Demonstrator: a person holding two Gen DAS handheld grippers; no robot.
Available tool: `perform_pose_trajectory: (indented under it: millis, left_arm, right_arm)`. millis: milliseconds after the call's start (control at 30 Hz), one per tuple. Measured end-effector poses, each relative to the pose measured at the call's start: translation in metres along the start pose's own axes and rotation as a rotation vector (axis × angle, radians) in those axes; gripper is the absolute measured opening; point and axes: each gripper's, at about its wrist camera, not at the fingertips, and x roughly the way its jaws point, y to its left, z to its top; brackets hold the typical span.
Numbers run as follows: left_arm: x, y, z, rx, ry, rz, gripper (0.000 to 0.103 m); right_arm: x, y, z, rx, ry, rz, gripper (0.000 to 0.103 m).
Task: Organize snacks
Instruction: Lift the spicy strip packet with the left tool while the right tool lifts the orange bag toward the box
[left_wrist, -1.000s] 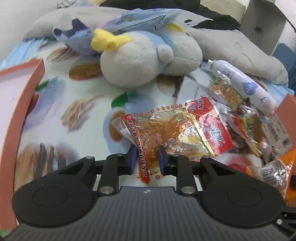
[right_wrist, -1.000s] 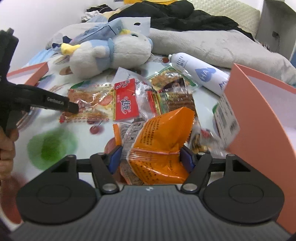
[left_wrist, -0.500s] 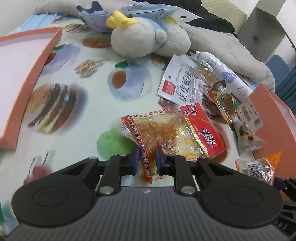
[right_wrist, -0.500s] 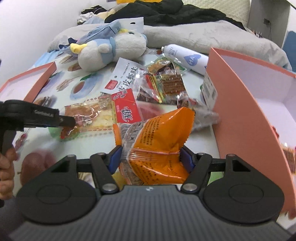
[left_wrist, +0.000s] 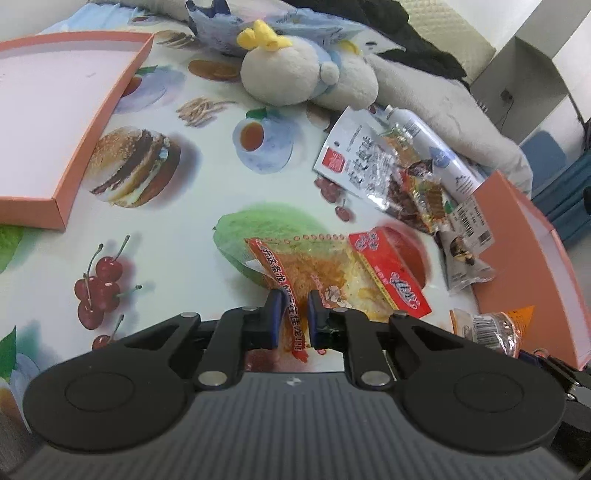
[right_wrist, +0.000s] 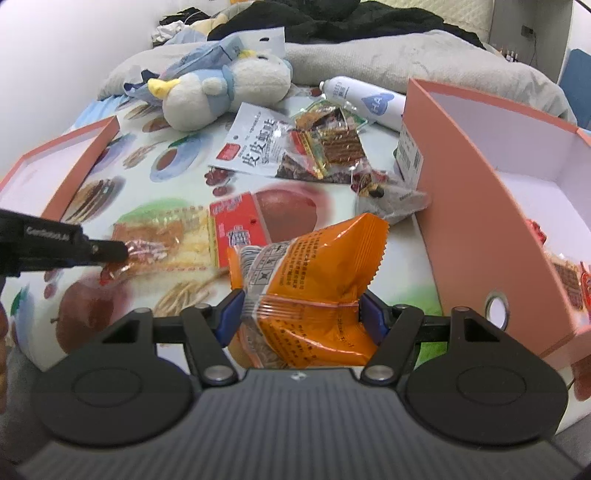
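Observation:
My left gripper (left_wrist: 294, 302) has its jaws closing on the red-printed edge of a clear snack packet (left_wrist: 332, 266) with orange contents, and the pads pinch that edge. The right wrist view shows the same packet (right_wrist: 173, 240) hanging from the left gripper (right_wrist: 110, 251) just above the fruit-print cloth. My right gripper (right_wrist: 301, 308) is shut on an orange snack bag (right_wrist: 314, 273), held off the cloth beside the orange box (right_wrist: 480, 206). That bag (left_wrist: 491, 325) also shows at the lower right of the left wrist view.
An orange box lid (left_wrist: 107, 122) lies at the left. A heap of snack packets (right_wrist: 325, 147), a white packet (right_wrist: 255, 147) and a spray bottle (right_wrist: 369, 99) lie mid-cloth. A plush toy (right_wrist: 221, 92) and bedding sit behind. The box holds several snacks at its far right.
The left gripper has drawn the clear packet back from the heap toward the near side, and its jaws have narrowed. The right gripper has carried the orange bag closer to the box.

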Motion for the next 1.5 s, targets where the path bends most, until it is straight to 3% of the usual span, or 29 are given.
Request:
perform_pose_trajectory:
  millis: [300,600,933,1500]
  left_arm:
    - [-0.021,-0.021,0.021,-0.002,-0.07,-0.055,0.015]
    - [-0.036,-0.06,0.054,0.064,-0.138,-0.101,0.013]
    - [-0.05,-0.094,0.079,0.112,-0.181,-0.143,0.013]
    - [-0.071,-0.215,0.133,0.264,-0.276,-0.269,0.013]
  right_arm:
    - [-0.022,-0.011,0.026,0.016,-0.064,-0.018,0.069]
    - [-0.046,-0.031,0.061,0.039,-0.133,-0.017,0.069]
    - [-0.061,-0.05,0.077,0.063,-0.17,-0.028,0.069]
    - [-0.112,-0.125,0.131,0.106,-0.304,-0.099,0.069]
